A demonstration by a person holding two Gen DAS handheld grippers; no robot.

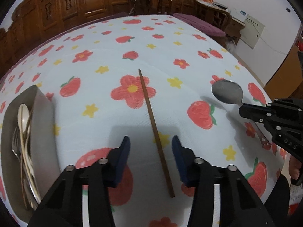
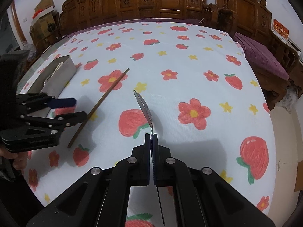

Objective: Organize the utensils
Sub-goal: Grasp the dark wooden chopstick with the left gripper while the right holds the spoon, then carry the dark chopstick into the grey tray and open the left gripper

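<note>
A brown chopstick (image 1: 151,117) lies on the flowered tablecloth (image 1: 106,60), pointing away from me. My left gripper (image 1: 151,145) hangs low over its near half, jaws part open; the stick runs between the blue pads (image 1: 124,151) without touching either. My right gripper (image 2: 151,138) is shut on the neck of a metal spoon (image 2: 144,106), whose bowl stands on edge above the cloth. In the left wrist view the spoon (image 1: 227,90) and right gripper (image 1: 244,111) are at the right. The right wrist view shows the left gripper (image 2: 79,108) over the chopstick (image 2: 106,94).
A grey metal tray (image 1: 43,113) at the left holds a fork (image 1: 16,143), a white spoon (image 1: 23,117) and thin sticks; it also shows in the right wrist view, tray (image 2: 64,70). Carved wooden chairs (image 2: 166,1) and a purple cushion (image 2: 261,56) ring the table's far and right edges.
</note>
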